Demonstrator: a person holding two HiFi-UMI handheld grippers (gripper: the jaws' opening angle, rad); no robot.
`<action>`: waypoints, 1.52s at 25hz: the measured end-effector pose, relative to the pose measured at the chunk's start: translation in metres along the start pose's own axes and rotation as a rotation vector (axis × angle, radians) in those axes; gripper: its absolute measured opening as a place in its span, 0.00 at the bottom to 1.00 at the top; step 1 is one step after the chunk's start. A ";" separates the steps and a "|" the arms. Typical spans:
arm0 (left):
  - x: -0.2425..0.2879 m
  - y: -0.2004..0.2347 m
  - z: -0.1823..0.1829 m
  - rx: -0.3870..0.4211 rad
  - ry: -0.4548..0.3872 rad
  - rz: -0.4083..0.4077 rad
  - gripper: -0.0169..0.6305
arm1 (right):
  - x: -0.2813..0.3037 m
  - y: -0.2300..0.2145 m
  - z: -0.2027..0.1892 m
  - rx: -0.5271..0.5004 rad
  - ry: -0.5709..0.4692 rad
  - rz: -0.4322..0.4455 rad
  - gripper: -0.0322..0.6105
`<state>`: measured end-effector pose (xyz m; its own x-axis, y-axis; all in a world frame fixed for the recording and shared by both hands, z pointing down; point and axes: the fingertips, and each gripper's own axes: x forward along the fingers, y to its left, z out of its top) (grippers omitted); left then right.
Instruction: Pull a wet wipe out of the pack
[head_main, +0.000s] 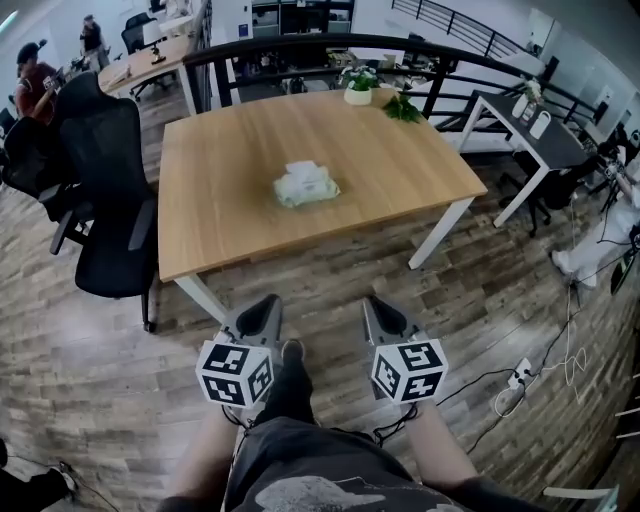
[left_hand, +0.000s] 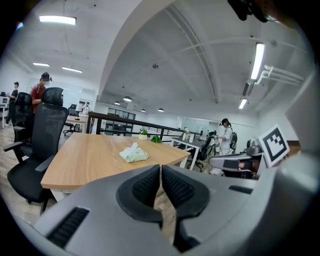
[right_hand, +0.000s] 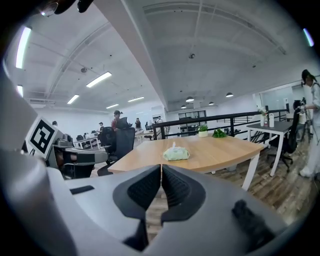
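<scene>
1. Nearest you, your shoe (head_main: 292, 350) stood on the wooden floor (head_main: 90, 400), between the two grippers
2. You held the left gripper (head_main: 266, 303) (left_hand: 160, 172) low over the floor, short of the table's near edge; its jaws were closed tight, ribbed pads meeting, with nothing in them
3. The right gripper (head_main: 378, 303) (right_hand: 161, 172) sat level with it on the other side of your shoe; its jaws were likewise pressed together and empty, aimed toward the table
4. The table (head_main: 230, 220) (left_hand: 85, 160) (right_hand: 220, 150), light wood on white legs, lay just ahead of both grippers
5. The pack (head_main: 308, 188) (left_hand: 134, 156) (right_hand: 176, 154), pale green, rested flat near the table's middle, well apart from both grippers
6. A white wipe (head_main: 302, 168) (left_hand: 134, 146) (right_hand: 174, 145) stuck up from the pack's top
7. A black chair (head_main: 105, 190) (left_hand: 35, 145) stood at the table's left side, touching or nearly touching its edge
8. At the table's far edge you had a plant in a white pot (head_main: 358, 90) (right_hand: 202, 131), with a green sprig (head_main: 402, 108) (right_hand: 219, 133) just beside it
9. Beyond that ran a black railing (head_main: 300, 48), with a dark desk (head_main: 525, 130) off to the right
10. Farthest off, at the upper left, people (head_main: 35, 80) were at other desks
</scene>
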<state>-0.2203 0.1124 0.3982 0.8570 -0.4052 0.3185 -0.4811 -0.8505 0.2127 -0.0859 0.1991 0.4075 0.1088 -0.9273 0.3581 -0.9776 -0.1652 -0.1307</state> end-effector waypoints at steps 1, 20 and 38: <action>0.005 0.002 0.000 -0.004 0.002 -0.004 0.06 | 0.003 -0.004 -0.001 0.004 0.003 -0.013 0.09; 0.129 0.068 0.043 -0.031 0.026 -0.049 0.06 | 0.115 -0.061 0.033 0.016 0.065 -0.038 0.09; 0.237 0.123 0.085 -0.042 0.076 -0.112 0.06 | 0.225 -0.110 0.088 0.027 0.080 -0.089 0.09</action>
<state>-0.0604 -0.1164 0.4217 0.8900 -0.2802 0.3596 -0.3917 -0.8737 0.2886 0.0621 -0.0204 0.4211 0.1789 -0.8791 0.4417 -0.9594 -0.2554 -0.1197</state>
